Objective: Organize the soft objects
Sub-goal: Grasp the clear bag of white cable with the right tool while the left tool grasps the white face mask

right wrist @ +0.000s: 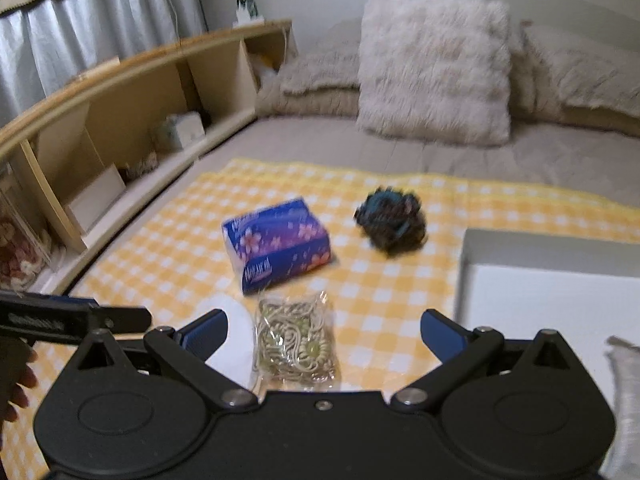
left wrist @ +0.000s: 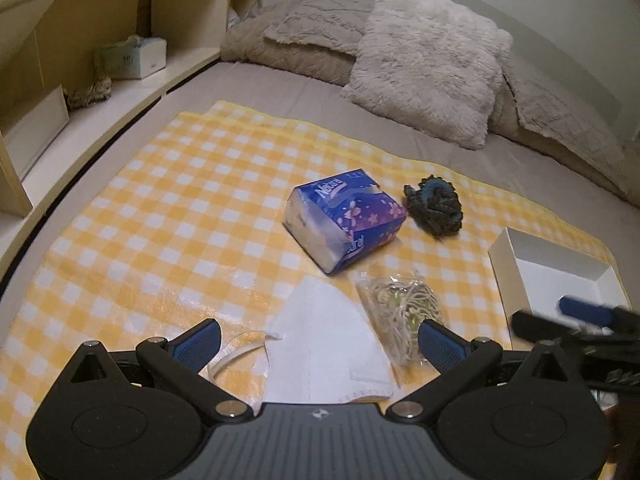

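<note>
A yellow checked cloth [left wrist: 160,216] on the bed holds a blue tissue pack [left wrist: 344,218], a dark blue-green scrunchie [left wrist: 435,205], a clear bag of pale cords [left wrist: 402,314] and a white face mask [left wrist: 326,344]. My left gripper [left wrist: 318,342] is open and empty, its fingers either side of the mask. My right gripper [right wrist: 324,334] is open and empty, just above the bag of cords [right wrist: 296,342]. The tissue pack [right wrist: 276,242] and scrunchie [right wrist: 390,220] lie beyond it. A white open box [right wrist: 532,292] sits at the right, with something grey [right wrist: 624,380] in it.
A fluffy white cushion [left wrist: 432,60] and beige pillows [left wrist: 320,28] lie at the head of the bed. A wooden shelf unit [left wrist: 92,40] with a tissue box [left wrist: 132,58] runs along the left. The white box [left wrist: 556,280] is at the cloth's right edge.
</note>
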Demonstrator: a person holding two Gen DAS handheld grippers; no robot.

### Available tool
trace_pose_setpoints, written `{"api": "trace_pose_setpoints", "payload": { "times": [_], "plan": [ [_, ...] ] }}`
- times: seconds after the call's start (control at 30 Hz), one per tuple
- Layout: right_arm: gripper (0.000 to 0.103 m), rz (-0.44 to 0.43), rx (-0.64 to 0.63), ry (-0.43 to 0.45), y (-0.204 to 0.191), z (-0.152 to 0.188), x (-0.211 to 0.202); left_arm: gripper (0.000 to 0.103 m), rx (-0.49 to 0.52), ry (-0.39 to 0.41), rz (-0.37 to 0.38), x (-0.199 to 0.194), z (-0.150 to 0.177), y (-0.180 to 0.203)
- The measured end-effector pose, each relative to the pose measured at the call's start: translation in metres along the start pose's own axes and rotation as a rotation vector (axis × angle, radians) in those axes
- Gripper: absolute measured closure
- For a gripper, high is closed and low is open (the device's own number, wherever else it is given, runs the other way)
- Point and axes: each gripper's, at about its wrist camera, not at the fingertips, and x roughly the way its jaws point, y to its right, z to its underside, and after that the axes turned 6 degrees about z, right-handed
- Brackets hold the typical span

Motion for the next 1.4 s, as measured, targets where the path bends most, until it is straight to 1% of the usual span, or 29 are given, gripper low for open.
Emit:
{"api": "trace_pose_setpoints", "payload": {
  "times": [0.1,0.2,0.33,0.43,0.5,0.53,0.57,0.6,0.7,0.83,0.93,0.97,1.0,1.07,1.13,1.27,1.4],
  "plan": [
    [0.000,-0.027,0.046,-0.070,-0.003,0.003,0.030,0.000,-0.037,-0.006,0.015,0.007,-0.002,-0.008],
    [0.000,-0.025,0.079,-0.097,-0.009,0.004,0.054,0.000,-0.062,-0.020,0.034,0.016,-0.004,-0.016],
    [0.000,-0.014,0.028,-0.111,-0.022,0.008,0.082,0.000,-0.087,-0.030,0.048,0.029,-0.006,-0.024],
    [0.000,0.008,-0.001,-0.172,-0.027,0.019,0.100,0.000,-0.109,-0.037,0.067,0.037,-0.008,-0.030],
    [0.004,0.031,-0.061,-0.198,-0.029,0.025,0.107,0.000,-0.126,-0.051,0.079,0.043,-0.009,-0.033],
    [0.011,0.013,-0.084,-0.196,-0.030,0.027,0.107,0.000,-0.140,-0.068,0.090,0.046,-0.009,-0.035],
    [0.025,-0.008,-0.097,-0.199,-0.031,0.027,0.107,0.000,-0.158,-0.090,0.096,0.050,-0.008,-0.038],
    [0.033,-0.034,-0.108,-0.214,-0.034,0.027,0.107,0.000,-0.181,-0.114,0.099,0.054,-0.007,-0.041],
    [0.037,-0.032,-0.174,-0.224,-0.046,0.028,0.101,0.000,-0.252,-0.164,0.128,0.064,-0.003,-0.050],
    [0.041,-0.099,-0.234,-0.259,-0.055,0.032,0.092,0.000,-0.285,-0.184,0.135,0.067,0.001,-0.055],
    [0.042,-0.202,-0.270,-0.325,-0.061,0.036,0.082,0.000,-0.260,-0.193,0.125,0.068,0.001,-0.054],
    [0.043,-0.226,-0.282,-0.344,-0.062,0.038,0.078,0.000,-0.248,-0.200,0.118,0.069,0.001,-0.054],
    [0.043,-0.230,-0.291,-0.359,-0.063,0.039,0.074,0.000,-0.234,-0.209,0.109,0.070,0.002,-0.053],
    [0.043,-0.202,-0.305,-0.366,-0.060,0.040,0.067,0.000,-0.202,-0.231,0.089,0.073,0.004,-0.052],
    [0.043,-0.165,-0.304,-0.370,-0.053,0.040,0.063,0.000,-0.149,-0.255,0.061,0.076,0.006,-0.048],
    [0.043,-0.128,-0.293,-0.376,-0.034,0.041,0.058,0.000,0.018,-0.303,0.011,0.081,0.013,-0.032],
    [0.043,-0.112,-0.278,-0.379,-0.023,0.041,0.057,0.000,0.174,-0.356,-0.073,0.087,0.022,-0.017]
  ]
}}
